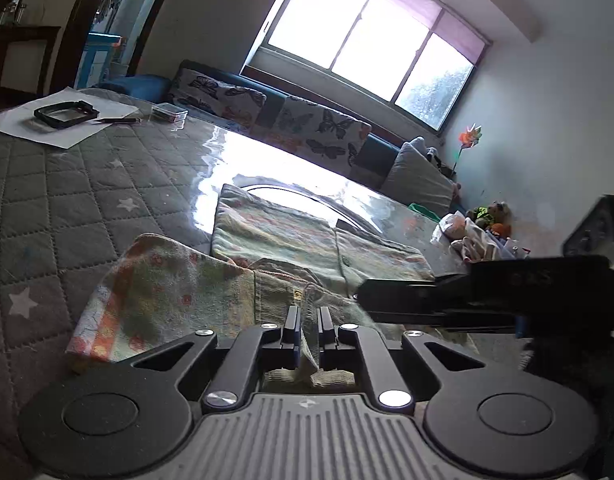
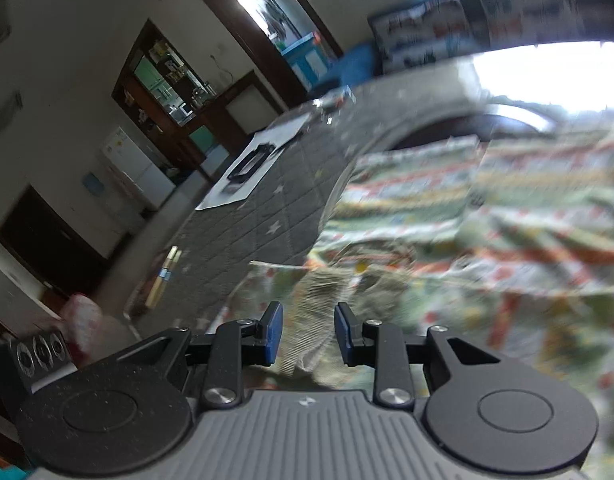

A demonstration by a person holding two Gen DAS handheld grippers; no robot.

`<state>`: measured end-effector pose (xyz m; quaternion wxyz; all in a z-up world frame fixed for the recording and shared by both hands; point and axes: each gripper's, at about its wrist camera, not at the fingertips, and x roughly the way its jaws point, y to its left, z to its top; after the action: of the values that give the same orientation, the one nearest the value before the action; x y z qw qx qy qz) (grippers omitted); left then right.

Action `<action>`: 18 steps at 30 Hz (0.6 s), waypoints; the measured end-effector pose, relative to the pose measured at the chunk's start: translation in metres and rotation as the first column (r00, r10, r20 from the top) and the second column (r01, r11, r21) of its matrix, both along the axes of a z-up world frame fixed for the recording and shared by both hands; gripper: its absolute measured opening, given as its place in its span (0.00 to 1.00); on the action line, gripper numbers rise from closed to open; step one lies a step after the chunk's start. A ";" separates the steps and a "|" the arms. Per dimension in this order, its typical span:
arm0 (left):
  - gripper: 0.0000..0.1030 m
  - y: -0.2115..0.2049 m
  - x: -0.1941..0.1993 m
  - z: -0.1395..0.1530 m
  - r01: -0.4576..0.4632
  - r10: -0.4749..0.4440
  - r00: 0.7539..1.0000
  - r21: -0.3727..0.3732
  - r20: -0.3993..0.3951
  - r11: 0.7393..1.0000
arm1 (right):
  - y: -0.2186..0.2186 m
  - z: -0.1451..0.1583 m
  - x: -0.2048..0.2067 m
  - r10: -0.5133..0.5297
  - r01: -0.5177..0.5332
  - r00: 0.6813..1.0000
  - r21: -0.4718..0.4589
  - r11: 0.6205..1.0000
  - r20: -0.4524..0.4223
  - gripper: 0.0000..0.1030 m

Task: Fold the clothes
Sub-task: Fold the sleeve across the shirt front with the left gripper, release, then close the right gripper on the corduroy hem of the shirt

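Left wrist view shows the patterned garment (image 1: 267, 248) lying on the glass-topped table (image 1: 267, 156), spread from the near centre toward the far right, with a ribbed hem (image 1: 275, 292) bunched at the near edge. The left gripper (image 1: 308, 330) is clenched on a fold of that ribbed edge, which stands pinched between its two narrow fingers. A patterned sleeve or flap (image 1: 159, 292) of the same cloth lies folded to the near left, resting on the grey quilted star-print cover (image 1: 67, 184) under the glass. The right gripper (image 1: 447, 296) reaches in from the right, its dark body just above the garment's near right part. Farther left on the table sit a white paper sheet (image 1: 59, 120) with a black frame (image 1: 65, 114) on it, a pen (image 1: 117, 120) and a small clear box (image 1: 169, 113). A butterfly-print sofa (image 1: 291, 120) runs along the far side under a bright window (image 1: 367, 44). Right wrist view, blurred, shows the right gripper (image 2: 309, 334) with its blue-padded fingers (image 2: 274, 332) spread apart, released, the ribbed cloth (image 2: 311, 320) lying between them without being pinched, and the garment (image 2: 487, 220) filling the right of the scene.
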<state>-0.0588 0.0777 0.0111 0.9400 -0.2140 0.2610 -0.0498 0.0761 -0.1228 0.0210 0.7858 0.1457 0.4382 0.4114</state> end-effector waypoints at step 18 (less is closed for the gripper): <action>0.60 0.028 -0.008 -0.010 -0.039 0.040 0.999 0.219 0.000 0.975 | 0.042 -0.030 0.002 0.028 -0.043 0.992 -0.119 0.992 -0.122 0.28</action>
<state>-0.0672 0.1058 0.0014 0.9581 -0.1142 0.2629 -0.0014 0.0778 -0.0811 -0.0091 0.7579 0.1142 0.5115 0.3885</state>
